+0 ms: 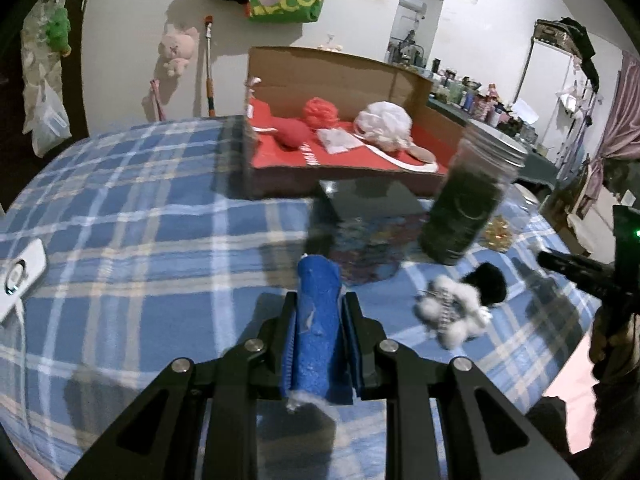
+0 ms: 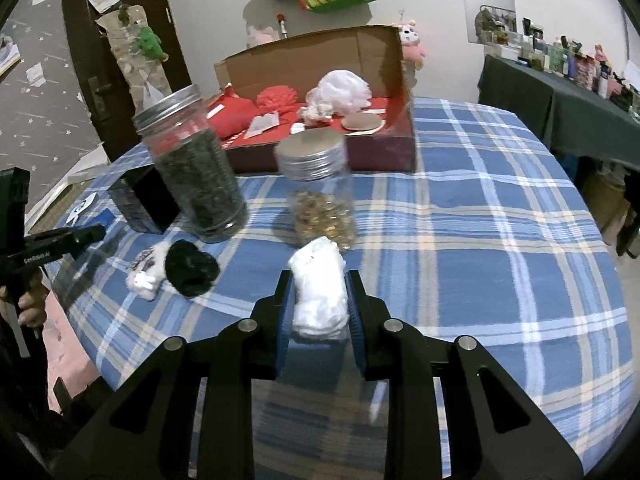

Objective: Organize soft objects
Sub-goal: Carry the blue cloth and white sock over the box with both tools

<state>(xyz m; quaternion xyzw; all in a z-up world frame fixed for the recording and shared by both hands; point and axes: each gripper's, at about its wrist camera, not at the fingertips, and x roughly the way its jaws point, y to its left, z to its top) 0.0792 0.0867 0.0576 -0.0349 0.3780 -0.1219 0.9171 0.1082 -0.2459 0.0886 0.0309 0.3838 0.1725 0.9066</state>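
The left gripper (image 1: 319, 308) has its fingers (image 1: 286, 320) drawn narrow and clamped on a blue sponge roll (image 1: 318, 320), which stands between the two pads and pokes out past the fingertips; a scrap of white fluff hangs from its near end. The right gripper (image 2: 319, 300) likewise holds with narrow fingers (image 2: 357, 300): a white soft wad (image 2: 319, 296) is pinched between them, its crumpled top rising beyond the tips.

Ahead of the left fingers and a little to their right, on the blue plaid worktop (image 1: 140, 200), lies a black-and-white fluffy toy (image 1: 460, 304), apart from the gripper. In the right view the same toy (image 2: 176, 268) lies to the left of the fingers, near the other gripper's black body held by a hand (image 2: 30, 300) at the frame edge.

Just beyond the right fingertips stands a clear jar with golden contents (image 2: 320, 192), very close to the wad; whether they touch cannot be told. Left of it is a taller jar of dark leaves (image 2: 192, 168), and beside that a black box (image 2: 144, 204). In the left view the dark jar (image 1: 472, 196) is ahead and right of the fingers.

Farther ahead of both grippers sits an open cardboard box (image 1: 340, 76) with a red lining. Inside it lie a red mesh puff (image 1: 320, 112), a white puff (image 1: 384, 124) and a red soft item (image 1: 292, 134).
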